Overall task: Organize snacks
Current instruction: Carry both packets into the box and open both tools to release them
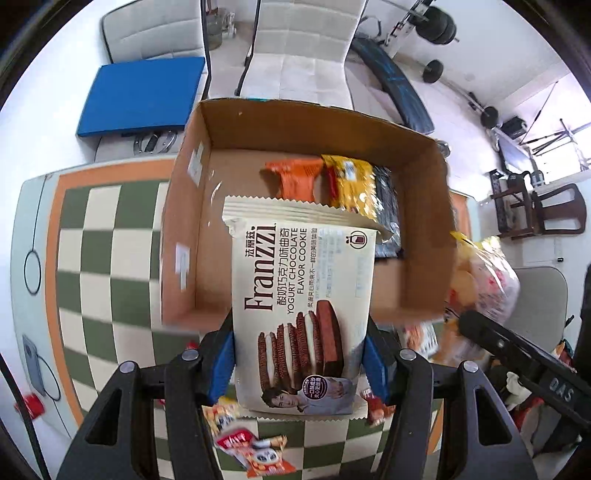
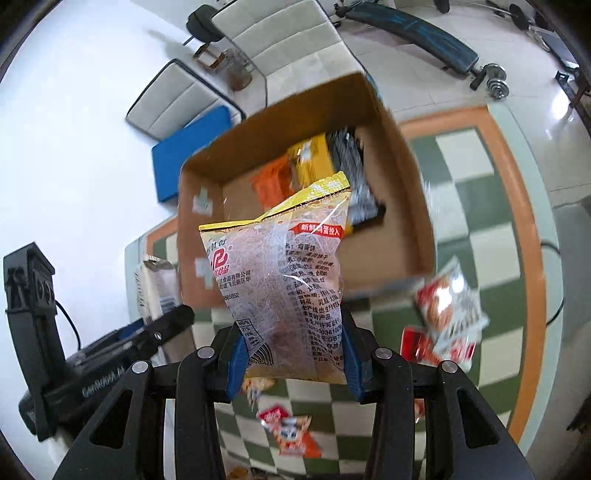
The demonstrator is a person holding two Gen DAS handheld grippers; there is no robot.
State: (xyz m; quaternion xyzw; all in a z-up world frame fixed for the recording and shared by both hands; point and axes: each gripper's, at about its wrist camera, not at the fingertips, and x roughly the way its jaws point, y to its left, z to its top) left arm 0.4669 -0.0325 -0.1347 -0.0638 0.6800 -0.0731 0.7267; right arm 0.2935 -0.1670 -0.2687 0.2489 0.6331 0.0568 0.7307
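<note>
A green-and-white checkered cloth [image 1: 107, 236] with an orange border covered the table. Beyond its far edge stood two pale padded chairs [image 1: 295, 48], one carrying a blue cushion [image 1: 142, 96]. A black weight bench [image 2: 413, 26] and dumbbells [image 2: 495, 79] lay on the white floor farther off.

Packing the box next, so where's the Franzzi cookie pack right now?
Left wrist view, centre: Franzzi cookie pack clamped in the left tongs, at the cardboard box's near wall.

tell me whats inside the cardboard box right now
Inside the cardboard box: an orange packet, a yellow packet and a dark packet along one side. The held Franzzi cookie pack covers part of the floor.
</note>
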